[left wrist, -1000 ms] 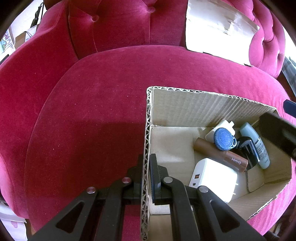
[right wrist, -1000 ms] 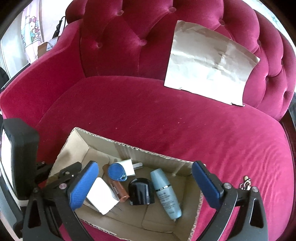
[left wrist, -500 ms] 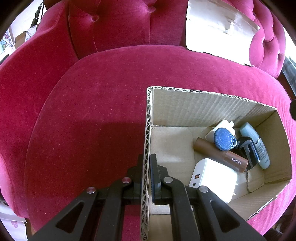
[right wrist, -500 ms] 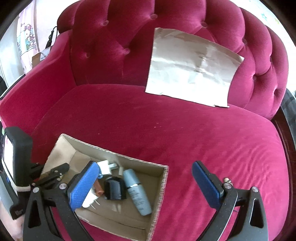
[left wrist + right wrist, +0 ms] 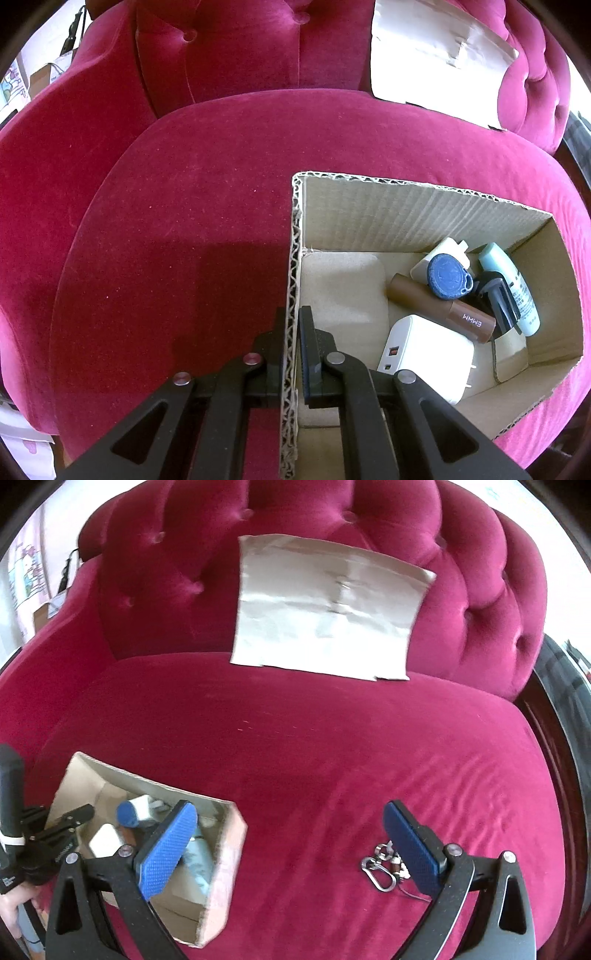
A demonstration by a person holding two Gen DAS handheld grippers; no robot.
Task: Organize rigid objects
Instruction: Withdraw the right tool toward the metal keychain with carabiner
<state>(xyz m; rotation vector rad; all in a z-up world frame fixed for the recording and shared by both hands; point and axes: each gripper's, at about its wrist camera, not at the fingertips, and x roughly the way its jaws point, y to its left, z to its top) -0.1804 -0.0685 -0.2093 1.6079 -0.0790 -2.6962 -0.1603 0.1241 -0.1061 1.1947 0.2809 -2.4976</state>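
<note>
A cardboard box (image 5: 406,218) sits on a red velvet sofa seat. My left gripper (image 5: 291,332) is shut on its left wall. Inside lie a white charger (image 5: 424,350), a brown tube (image 5: 439,306), a blue round fob (image 5: 448,275), a pale blue bottle (image 5: 513,284), a black item (image 5: 495,299) and a white plug (image 5: 441,251). In the right wrist view the box (image 5: 225,853) is at lower left. My right gripper (image 5: 291,845) stands open over bare seat, nothing between its blue pads. A metal carabiner keychain (image 5: 382,867) lies just left of the right pad (image 5: 413,849).
A flat cardboard sheet (image 5: 325,605) leans on the tufted backrest (image 5: 166,572). A dark wooden sofa edge (image 5: 550,746) runs at the right. The left gripper (image 5: 55,830) and a hand (image 5: 11,904) show at the lower left. The seat cushion (image 5: 177,229) stretches left of the box.
The right gripper has swung right, away from above the box to over the seat, and the keychain has come into view near its right pad. The left gripper keeps its hold unmoved.
</note>
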